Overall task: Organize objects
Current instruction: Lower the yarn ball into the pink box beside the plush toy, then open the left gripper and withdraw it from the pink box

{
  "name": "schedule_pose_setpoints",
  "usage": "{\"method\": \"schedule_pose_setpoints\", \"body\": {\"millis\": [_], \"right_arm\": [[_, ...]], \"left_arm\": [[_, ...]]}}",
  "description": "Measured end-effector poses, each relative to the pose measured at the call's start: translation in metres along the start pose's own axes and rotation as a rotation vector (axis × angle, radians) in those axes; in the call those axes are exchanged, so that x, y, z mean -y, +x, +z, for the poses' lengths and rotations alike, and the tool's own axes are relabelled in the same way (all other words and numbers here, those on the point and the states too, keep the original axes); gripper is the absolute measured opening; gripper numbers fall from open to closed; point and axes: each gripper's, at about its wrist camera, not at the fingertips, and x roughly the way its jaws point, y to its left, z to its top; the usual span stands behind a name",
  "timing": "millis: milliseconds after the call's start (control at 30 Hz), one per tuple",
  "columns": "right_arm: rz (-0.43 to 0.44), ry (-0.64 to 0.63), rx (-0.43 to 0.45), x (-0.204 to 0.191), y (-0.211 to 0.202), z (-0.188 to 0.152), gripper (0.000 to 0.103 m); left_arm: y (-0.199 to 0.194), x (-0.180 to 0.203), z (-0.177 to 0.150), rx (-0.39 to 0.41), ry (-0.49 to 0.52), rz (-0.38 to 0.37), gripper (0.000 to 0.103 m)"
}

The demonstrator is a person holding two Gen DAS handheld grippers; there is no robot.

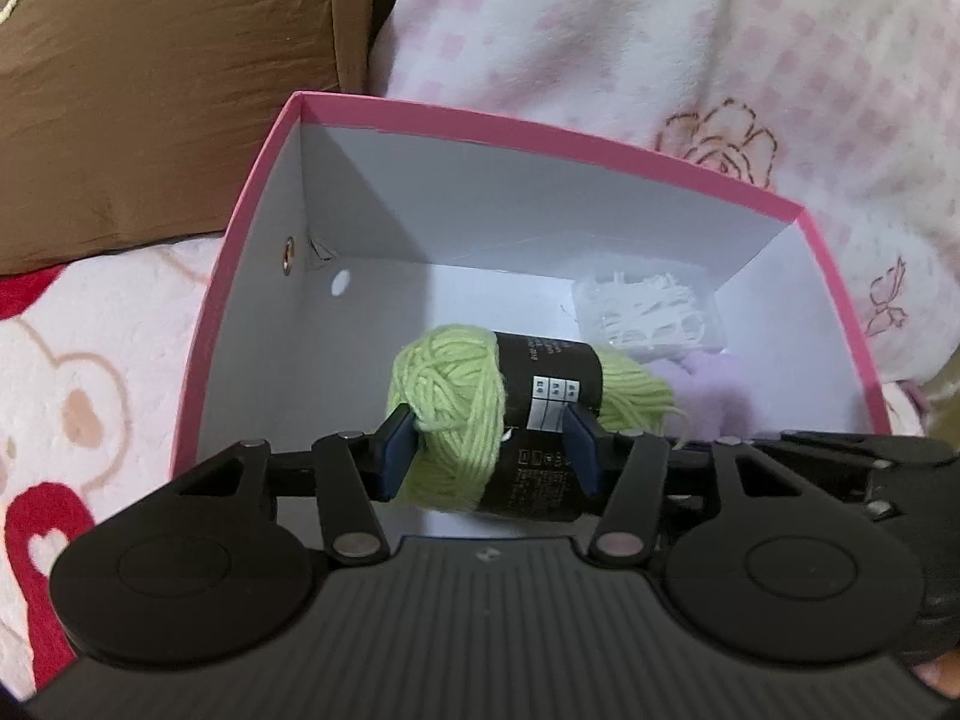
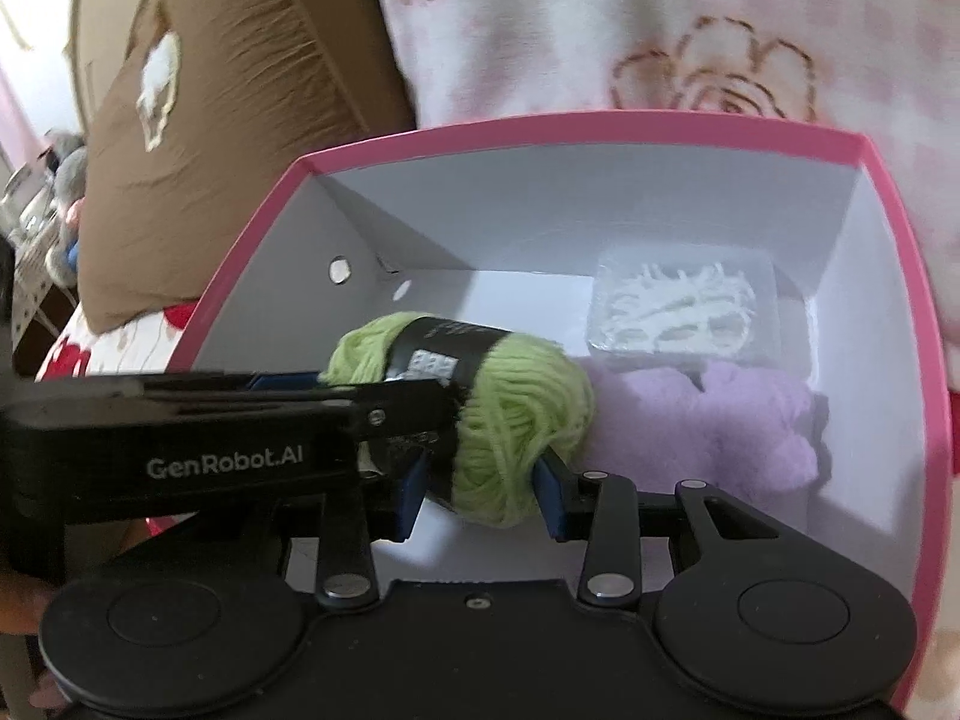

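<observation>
A soft, light skein of lime-green yarn [image 1: 456, 402] with a black paper band hangs just above the floor of a pink-rimmed white cardboard box [image 1: 252, 192]. The left gripper [image 1: 489, 450] and right gripper [image 2: 480, 483] each pinch one end. It should squash easily, so a hold near the firmer band looks safest.
</observation>
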Motion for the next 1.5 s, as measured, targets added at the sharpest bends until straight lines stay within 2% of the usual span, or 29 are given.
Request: {"method": "schedule_pose_setpoints", "body": {"millis": [300,367,533,767,1067,1300,1400,1500], "right_arm": [[-0.002,-0.03,0.011,-0.006,-0.012,-0.005,0.046],[-0.016,-0.032,0.015,-0.009,-0.016,-0.006,0.057],[-0.039,-0.057,0.028,-0.02,-0.029,-0.009,0.063],[-0.056,-0.11,0.03,-0.026,-0.024,-0.014,0.06],[-0.042,-0.1,0.046,-0.027,-0.029,-0.022,0.06],[-0.035,-0.12,0.049,-0.033,-0.057,-0.022,0.06],[0.001,-0.151,0.052,-0.043,-0.084,-0.032,0.067],[-0.022,-0.197,0.071,-0.052,-0.105,-0.04,0.068]], "left_arm": [[-0.016,0.003,0.002,-0.023,0.016,0.005,0.06],[-0.02,0.002,0.002,-0.033,-0.006,-0.006,0.06],[-0.035,0.001,0.002,-0.027,-0.025,-0.014,0.06],[-0.038,-0.003,-0.005,-0.03,-0.085,-0.01,0.058],[-0.05,-0.001,-0.014,-0.023,-0.087,0.003,0.058],[-0.086,0.01,-0.007,-0.014,-0.083,0.029,0.06],[-0.104,0.019,-0.008,-0.026,-0.045,0.049,0.06],[-0.123,0.028,-0.01,-0.033,-0.014,0.059,0.061]]}}
